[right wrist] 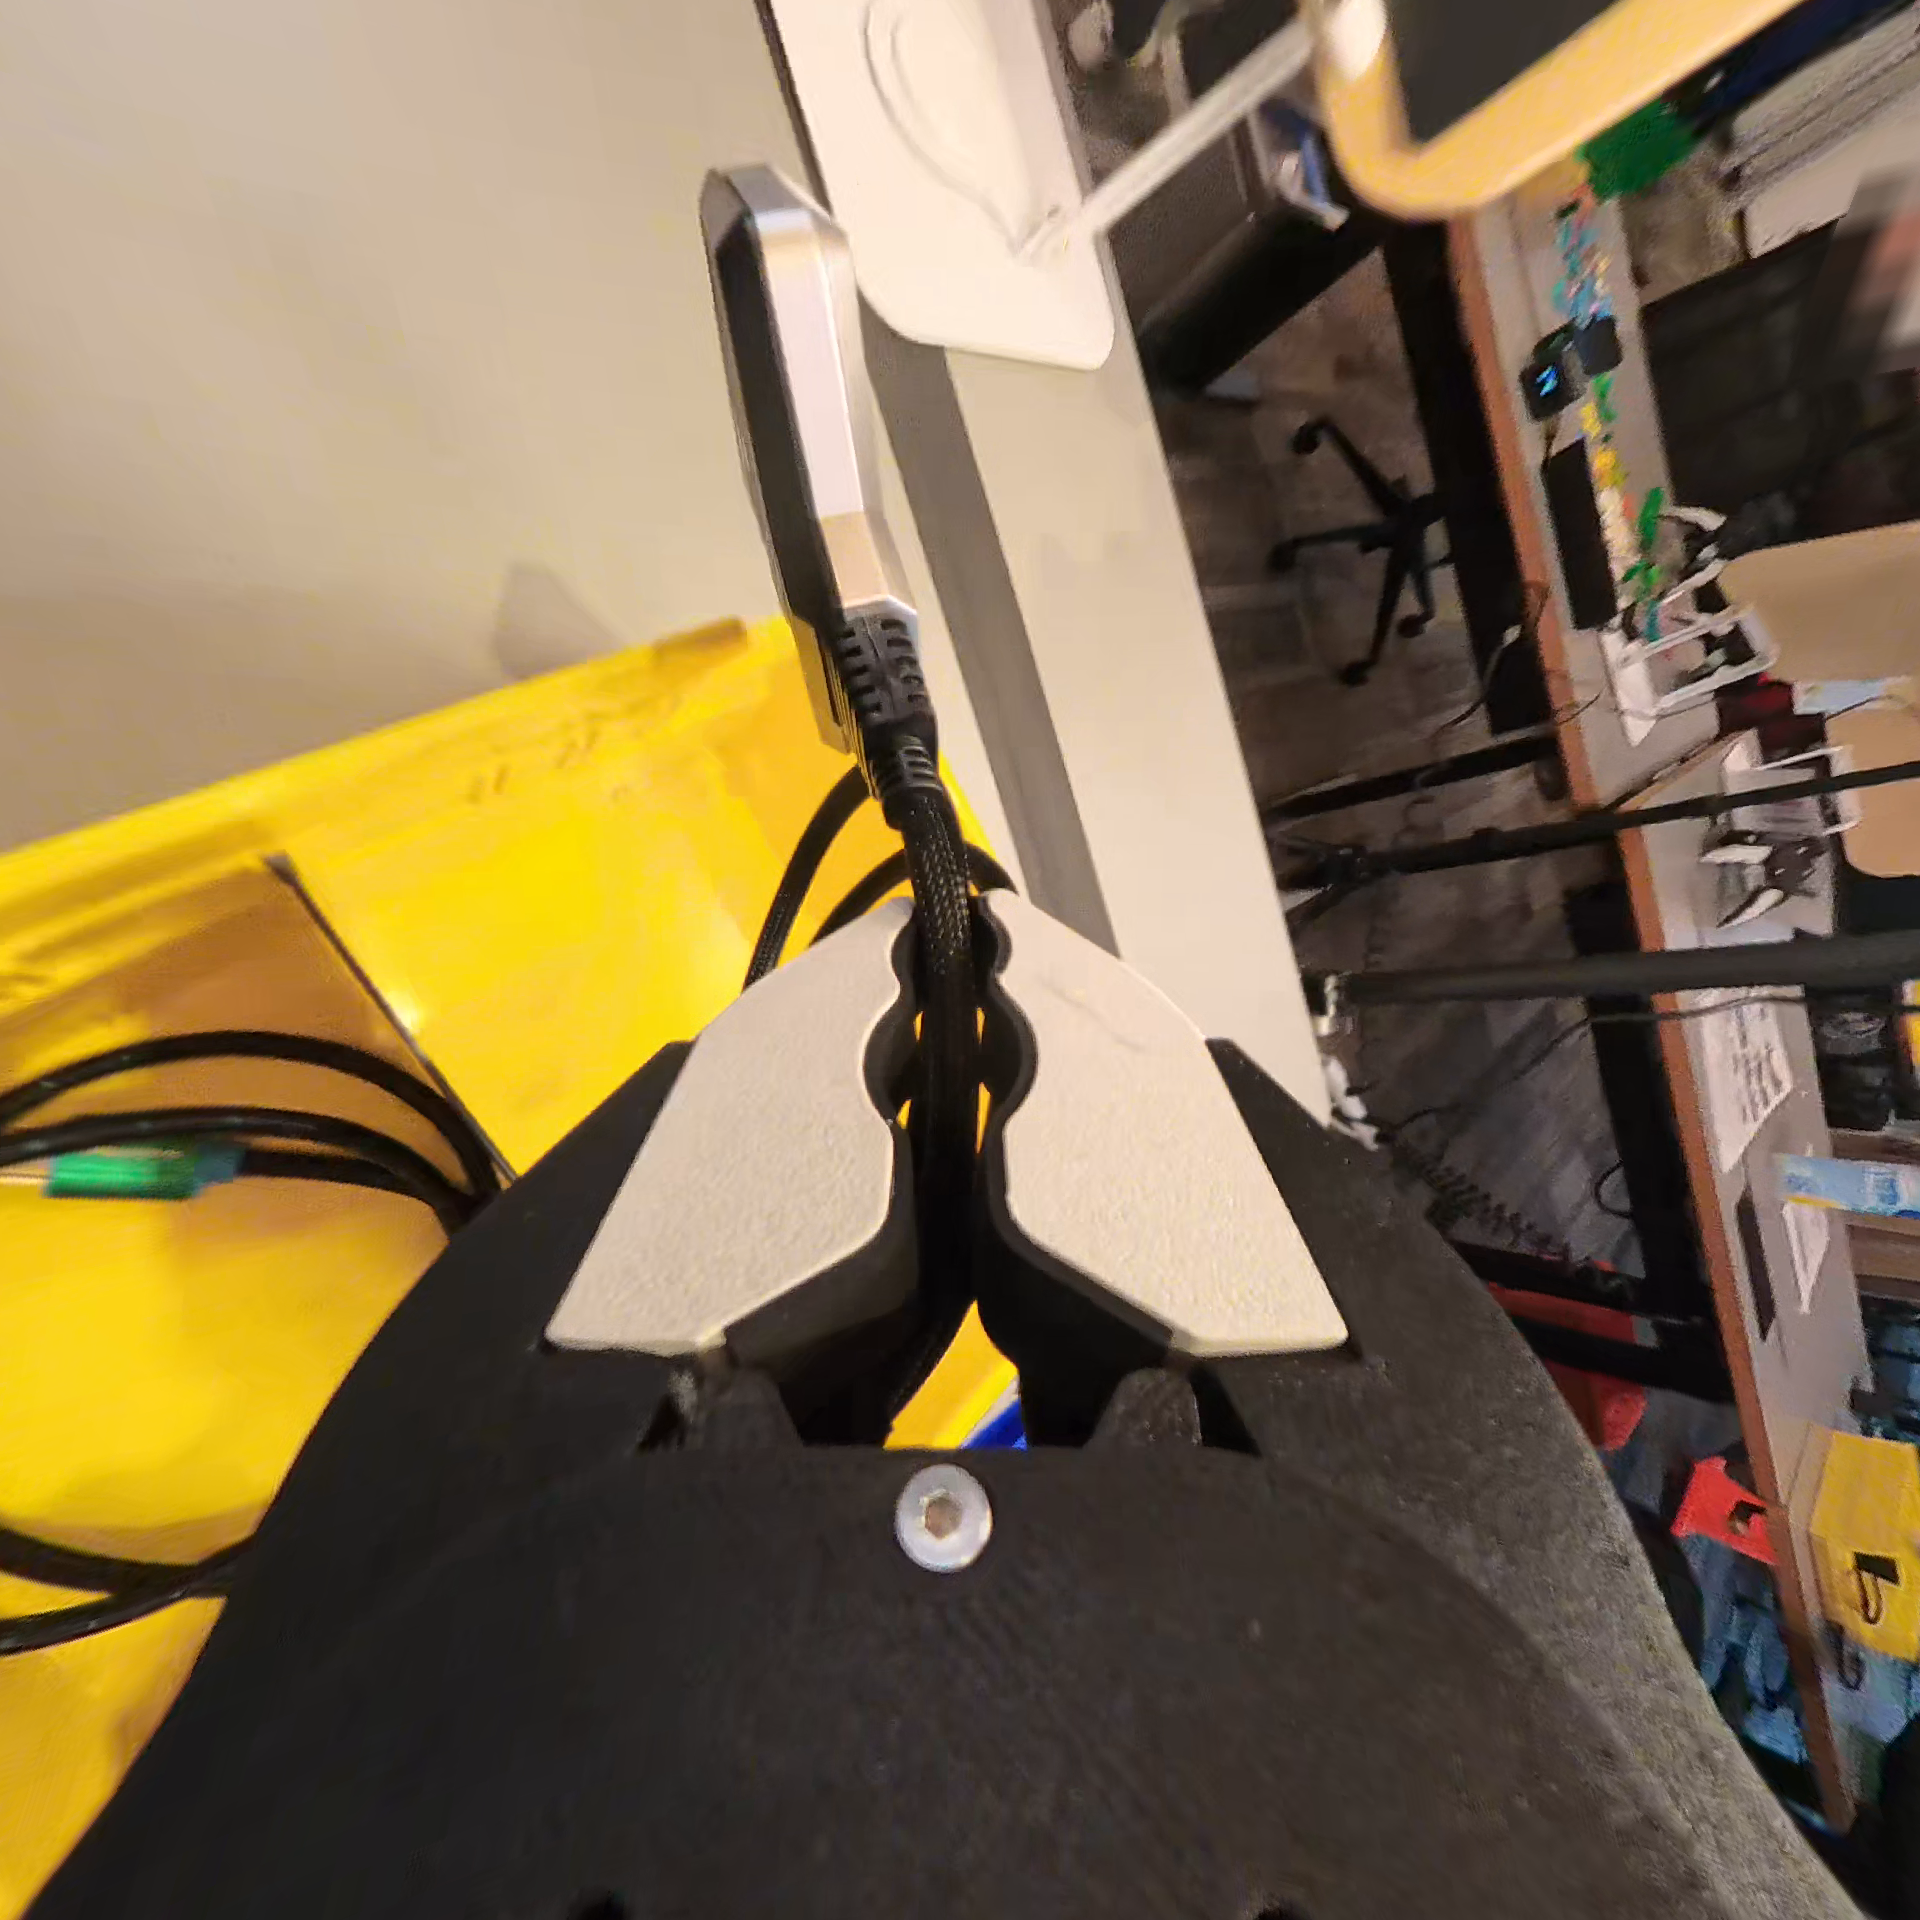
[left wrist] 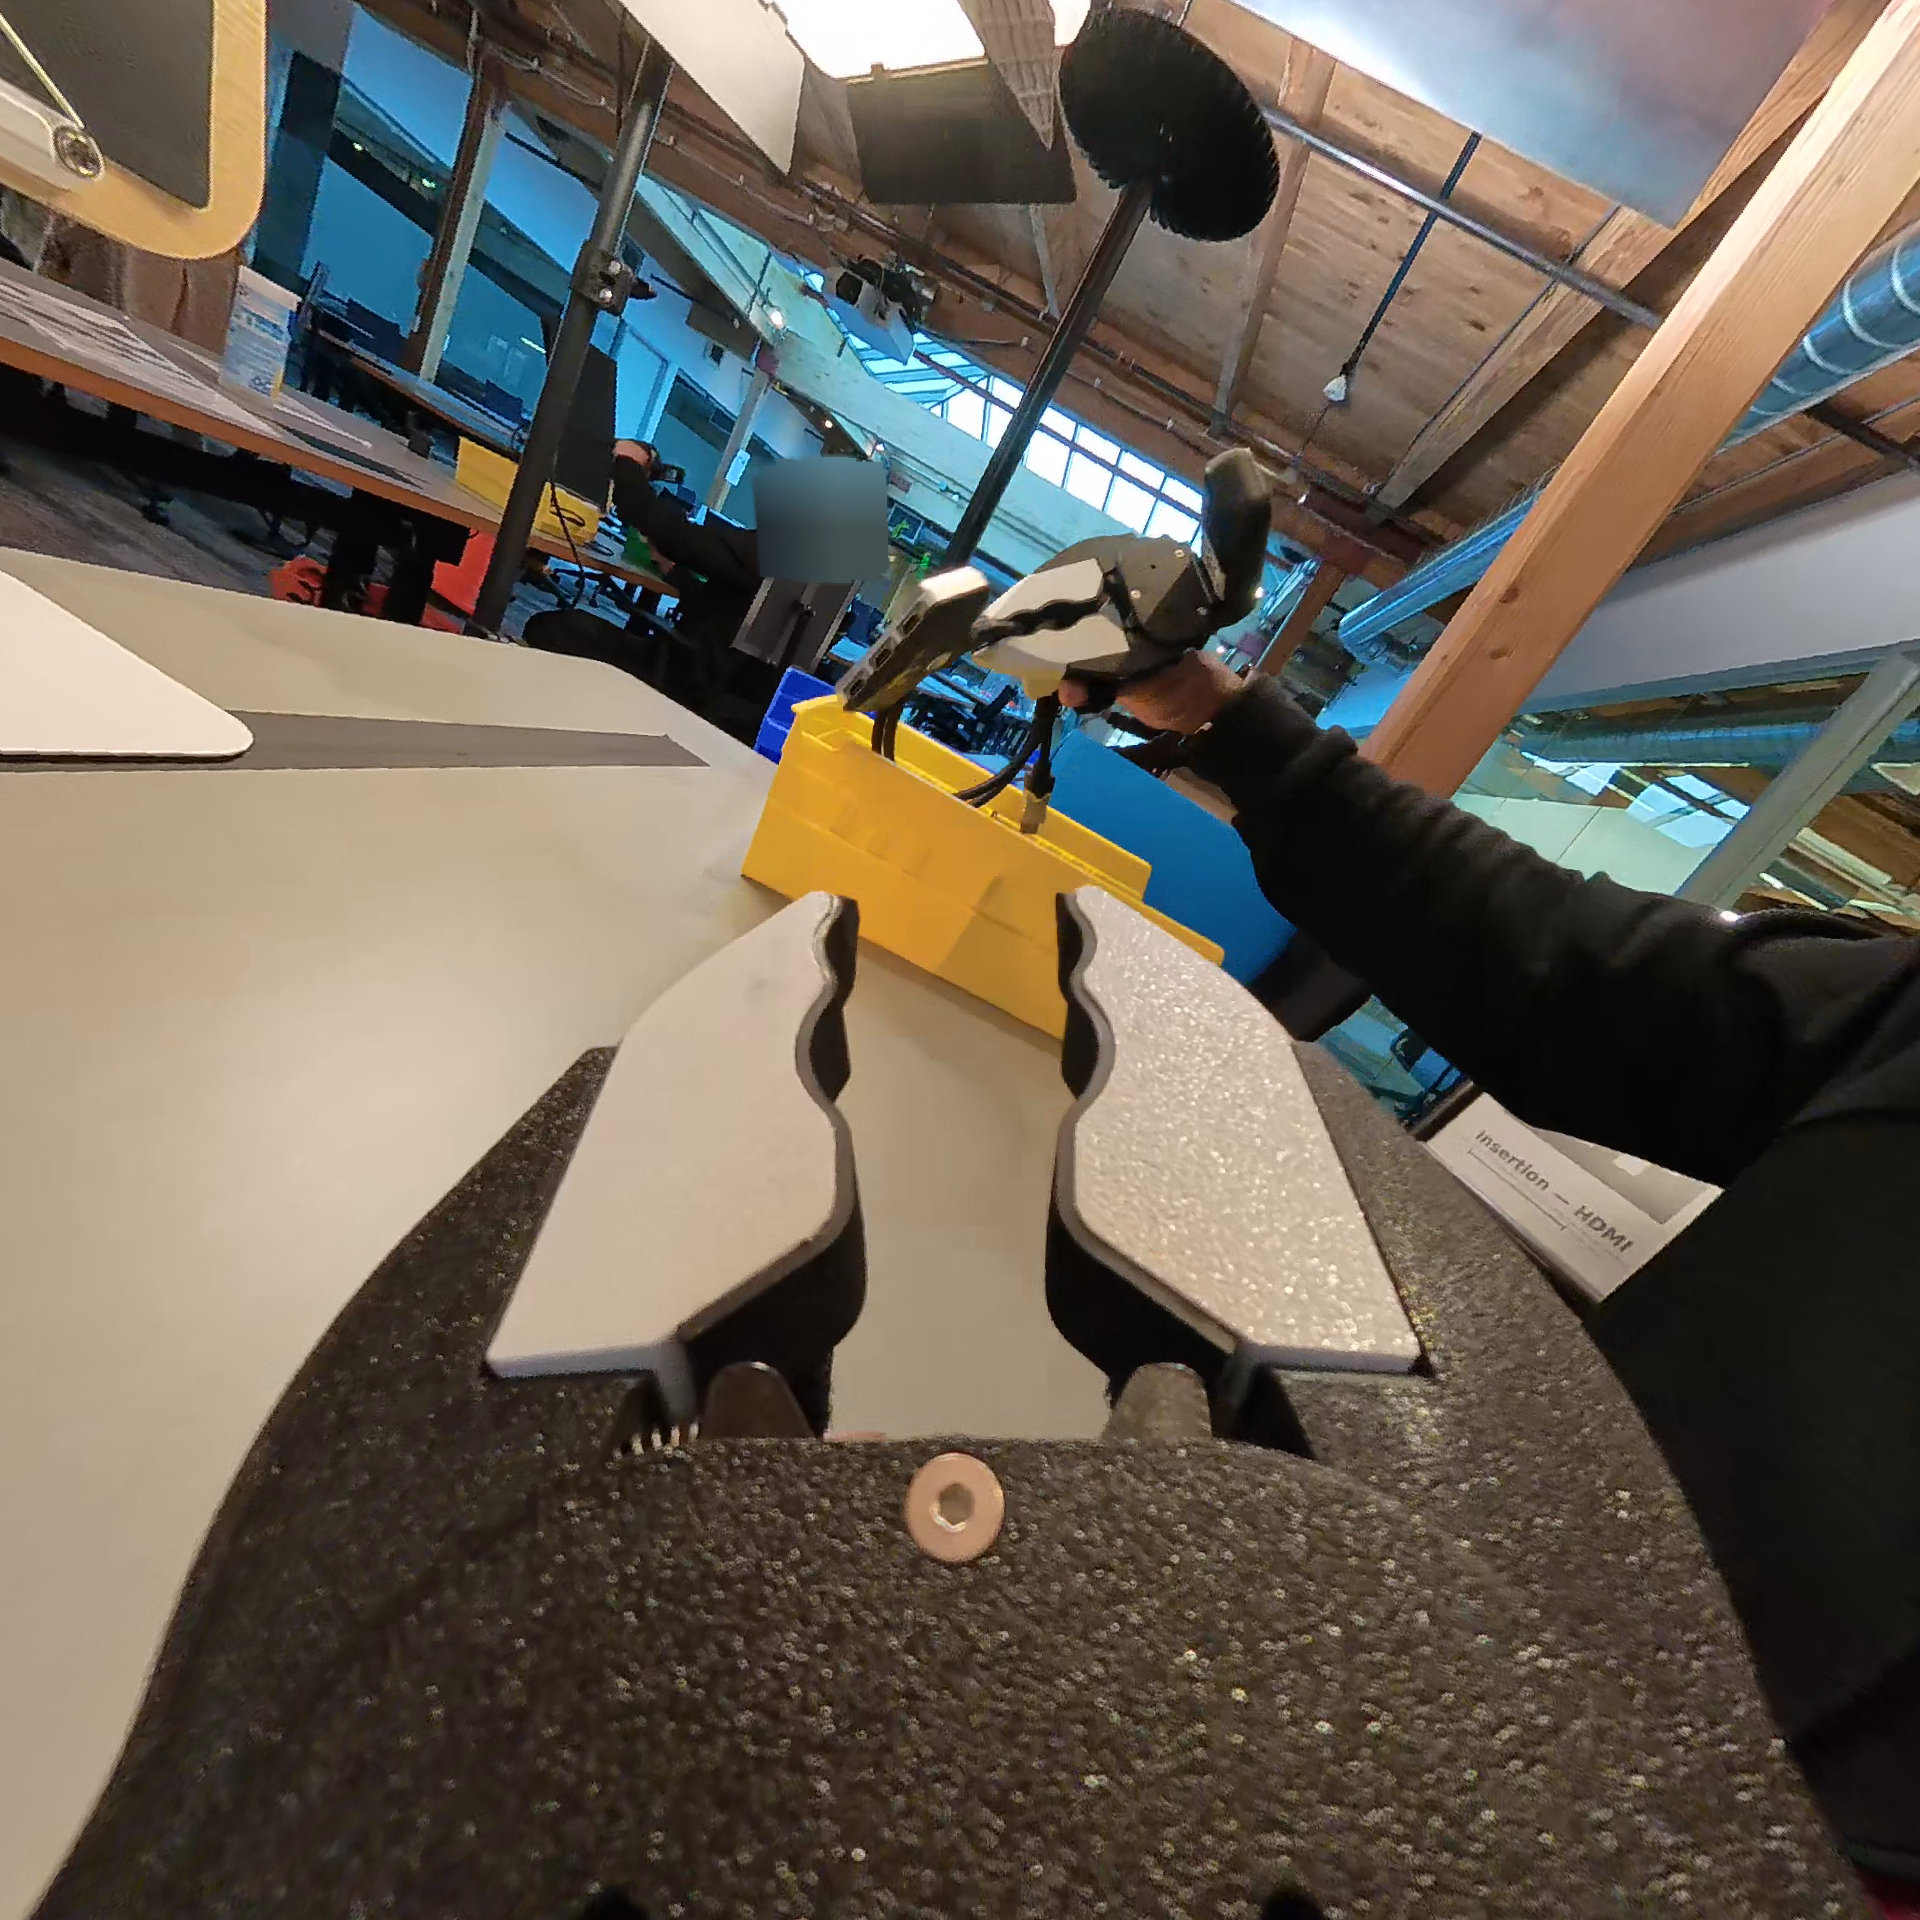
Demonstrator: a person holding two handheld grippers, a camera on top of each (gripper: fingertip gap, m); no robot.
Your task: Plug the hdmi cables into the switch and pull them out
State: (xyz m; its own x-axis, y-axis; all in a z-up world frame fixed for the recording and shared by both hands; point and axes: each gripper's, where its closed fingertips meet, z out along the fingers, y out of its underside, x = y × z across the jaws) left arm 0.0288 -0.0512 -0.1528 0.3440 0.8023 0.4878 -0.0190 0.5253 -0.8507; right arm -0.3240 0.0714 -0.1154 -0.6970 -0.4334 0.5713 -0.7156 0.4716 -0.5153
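Your right gripper [right wrist: 945, 935] pinches the switch's braided cable [right wrist: 940, 883], lifting the HDMI switch [right wrist: 790, 436] from the yellow bin [right wrist: 312, 831]; left gripper [left wrist: 951, 935] gapes empty.

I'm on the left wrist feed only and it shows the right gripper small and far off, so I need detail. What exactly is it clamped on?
Observer: The right gripper is shut on the braided black cable, just behind its plug, not on the switch itself.
Operator: Is that cable seated in the switch?
Observer: Its ribbed plug meets the switch's end; the switch hangs out beyond it.
Operator: What's left in the yellow bin?
Observer: The yellow bin holds more coiled black cable with a green tie.
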